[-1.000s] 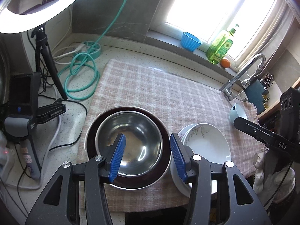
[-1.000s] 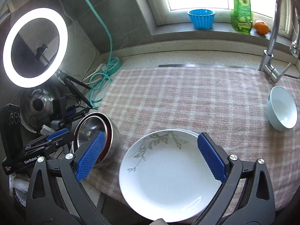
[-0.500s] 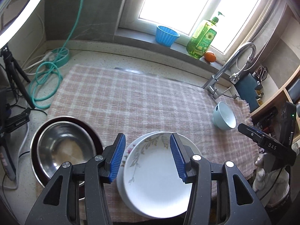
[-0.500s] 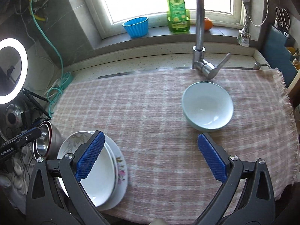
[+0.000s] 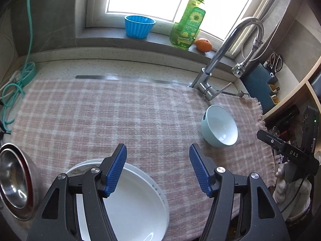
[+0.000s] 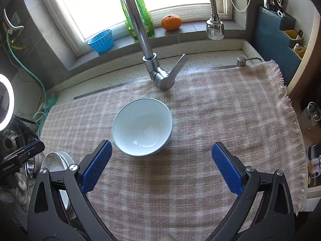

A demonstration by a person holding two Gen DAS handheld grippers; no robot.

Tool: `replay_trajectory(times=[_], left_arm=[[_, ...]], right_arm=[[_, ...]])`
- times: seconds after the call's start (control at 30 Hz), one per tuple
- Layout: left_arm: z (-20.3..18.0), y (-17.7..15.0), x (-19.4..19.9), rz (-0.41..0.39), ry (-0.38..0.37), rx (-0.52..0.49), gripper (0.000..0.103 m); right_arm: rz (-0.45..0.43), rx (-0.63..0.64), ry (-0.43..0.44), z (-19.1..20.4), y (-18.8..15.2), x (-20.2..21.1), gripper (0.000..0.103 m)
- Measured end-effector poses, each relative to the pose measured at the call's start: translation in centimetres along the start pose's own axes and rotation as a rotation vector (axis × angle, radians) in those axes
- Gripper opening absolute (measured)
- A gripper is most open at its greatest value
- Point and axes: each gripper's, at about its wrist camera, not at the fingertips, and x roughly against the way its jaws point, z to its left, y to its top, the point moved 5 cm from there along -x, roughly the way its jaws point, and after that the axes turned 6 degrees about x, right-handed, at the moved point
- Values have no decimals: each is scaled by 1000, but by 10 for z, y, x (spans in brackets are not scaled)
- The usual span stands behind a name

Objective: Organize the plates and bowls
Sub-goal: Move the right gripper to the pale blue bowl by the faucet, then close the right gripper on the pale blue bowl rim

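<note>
A pale blue bowl (image 6: 142,126) stands upright on the checked cloth (image 6: 220,120) in front of the tap; it also shows in the left wrist view (image 5: 219,126) at the right. My right gripper (image 6: 161,163) is open and empty, just short of the bowl, which lies a little left of its centre. A stack of white plates (image 5: 132,200) lies at the cloth's front left, partly under my left gripper (image 5: 158,167), which is open and empty. A steel bowl inside a dark red bowl (image 5: 14,180) sits at the far left.
The tap (image 6: 148,46) rises right behind the pale bowl. A blue cup (image 5: 139,26), a soap bottle (image 5: 188,26) and an orange (image 5: 203,44) stand on the sill. A knife block (image 6: 274,34) and shelves are at the right; green hose (image 5: 14,84) at the left.
Both grippers have swung right across the cloth. The left view went from the steel bowl to the plates. The right view went from the plates to the pale bowl, now close ahead.
</note>
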Motion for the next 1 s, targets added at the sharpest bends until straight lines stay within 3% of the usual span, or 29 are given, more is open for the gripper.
replay_trajectory(times=[0.3, 0.53, 0.8, 0.9, 1.0], left_arm=[[-61, 4, -46, 70, -22, -70, 64], [-83, 10, -75, 109, -20, -86, 64], [-85, 8, -104, 154, -19, -55, 61], [-87, 6, -110, 167, -22, -56, 51], [-88, 5, -113, 179, -27, -54, 43]], right_arm=[[17, 2, 52, -27, 10, -16, 101], [51, -27, 101, -40, 11, -36, 101], [108, -52, 158, -44, 10, -62, 86], [124, -51, 182, -41, 10, -70, 81], [145, -44, 196, -39, 10, -80, 70]])
